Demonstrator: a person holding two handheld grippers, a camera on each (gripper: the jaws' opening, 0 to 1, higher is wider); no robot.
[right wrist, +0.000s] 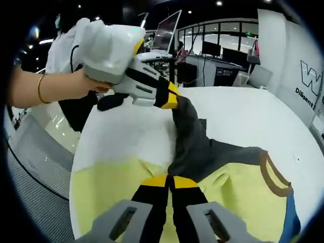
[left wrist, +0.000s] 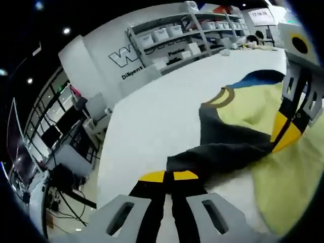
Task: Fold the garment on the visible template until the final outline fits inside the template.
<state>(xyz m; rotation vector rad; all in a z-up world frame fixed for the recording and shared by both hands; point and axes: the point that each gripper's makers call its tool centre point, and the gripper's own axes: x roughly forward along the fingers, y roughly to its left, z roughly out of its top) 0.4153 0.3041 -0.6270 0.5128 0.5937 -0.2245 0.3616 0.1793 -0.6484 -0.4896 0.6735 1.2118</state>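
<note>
White desk [left wrist: 152,116] carried the yellow T-shirt [right wrist: 233,192], which lay spread over much of its surface with the brown-trimmed neckline [right wrist: 276,177] and a blue patch [right wrist: 293,217] toward one end. No template outline could be made out on the desk in either view, so whether the garment's outline fitted it could not be judged; by the look of things the fold was under way rather than finished, for the dark grey sleeve [right wrist: 190,136] was lifted off the desk and stretched between the two grippers, not yet laid down over the yellow body. Most of the folding seemed left to do. In the right gripper view the right gripper [right wrist: 169,181] had its yellow-tipped jaws pressed together on the near end of the grey sleeve, the fabric running straight away from it. At the far end of that fabric the left gripper [right wrist: 169,98], held in a person's hand [right wrist: 83,83] wearing a bracelet, pinched the sleeve's other end above the desk edge. The left gripper view showed the same: its own jaws closed on grey cloth, the other gripper clamped on it toward the right.
</note>
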